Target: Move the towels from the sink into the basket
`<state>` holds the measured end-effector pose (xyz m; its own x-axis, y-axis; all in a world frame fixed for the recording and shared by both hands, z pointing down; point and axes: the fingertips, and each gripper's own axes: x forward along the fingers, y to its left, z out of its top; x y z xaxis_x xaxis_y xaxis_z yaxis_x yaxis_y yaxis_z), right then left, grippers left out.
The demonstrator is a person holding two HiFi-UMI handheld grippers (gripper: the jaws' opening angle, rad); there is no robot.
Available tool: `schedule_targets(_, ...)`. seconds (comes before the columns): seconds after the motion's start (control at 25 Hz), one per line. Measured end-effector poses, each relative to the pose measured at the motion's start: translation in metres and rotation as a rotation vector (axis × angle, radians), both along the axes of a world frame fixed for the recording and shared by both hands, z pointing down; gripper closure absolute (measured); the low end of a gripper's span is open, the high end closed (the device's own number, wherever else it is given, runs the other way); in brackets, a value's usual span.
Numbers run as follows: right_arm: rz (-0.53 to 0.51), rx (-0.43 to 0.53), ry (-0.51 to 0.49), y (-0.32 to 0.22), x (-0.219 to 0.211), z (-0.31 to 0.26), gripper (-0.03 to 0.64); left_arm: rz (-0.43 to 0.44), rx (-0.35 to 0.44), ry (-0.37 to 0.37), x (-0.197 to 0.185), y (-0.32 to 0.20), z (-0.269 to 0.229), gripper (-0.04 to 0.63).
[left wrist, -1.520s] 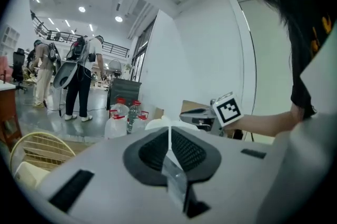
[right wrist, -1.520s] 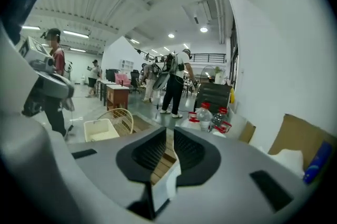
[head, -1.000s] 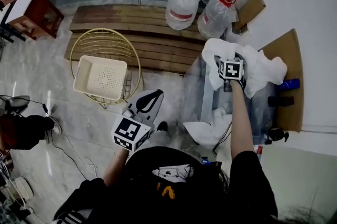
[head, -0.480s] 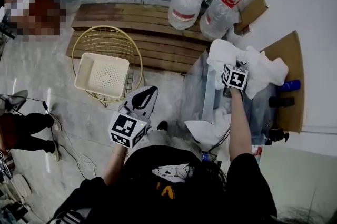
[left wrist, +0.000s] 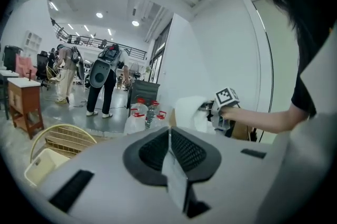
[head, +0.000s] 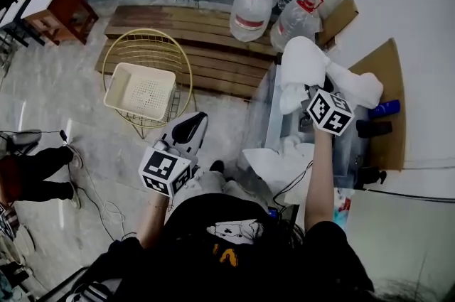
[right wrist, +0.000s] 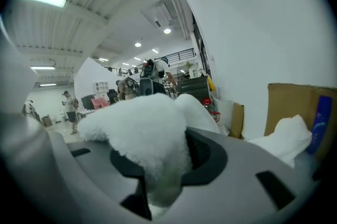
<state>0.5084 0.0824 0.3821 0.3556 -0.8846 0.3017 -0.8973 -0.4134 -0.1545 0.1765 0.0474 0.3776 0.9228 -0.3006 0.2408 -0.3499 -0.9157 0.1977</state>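
A white towel (head: 301, 69) hangs bunched up over the sink (head: 269, 124) at the right of the head view. My right gripper (head: 311, 93) has it between its jaws, which are closing; in the right gripper view the towel (right wrist: 143, 132) fills the gap and the pads press on it at my right gripper (right wrist: 157, 186). A second white towel (head: 355, 87) lies on the far side, and another (head: 276, 167) droops over the sink's near rim. The cream basket (head: 140, 89) stands on the floor to the left. My left gripper (head: 193, 123) hovers low between basket and sink, shut and holding nothing (left wrist: 169, 150).
Three large water bottles (head: 250, 9) stand behind the sink beside a wooden bench (head: 192, 45). A gold wire frame (head: 114, 55) rings the basket. Cardboard (head: 389, 73) and a blue bottle (head: 387, 109) lie right of the sink. People stand at the far edge.
My right gripper's jaws have closed on the white towel and pulled it up and toward me. The left gripper drifted slightly left and lower.
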Motion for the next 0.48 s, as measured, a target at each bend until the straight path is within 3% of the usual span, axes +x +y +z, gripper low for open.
schedule_targets(0.24,-0.17,0.149,-0.034,0.012,-0.071,-0.06,0.488,-0.093,0.011,0.053,-0.021,0.037,-0.01,0.575)
schedule_targets(0.48,-0.401,0.238,-0.118,-0.013,-0.174,-0.076,0.488,-0.216,0.034,-0.011,-0.074,0.052,-0.008,0.575)
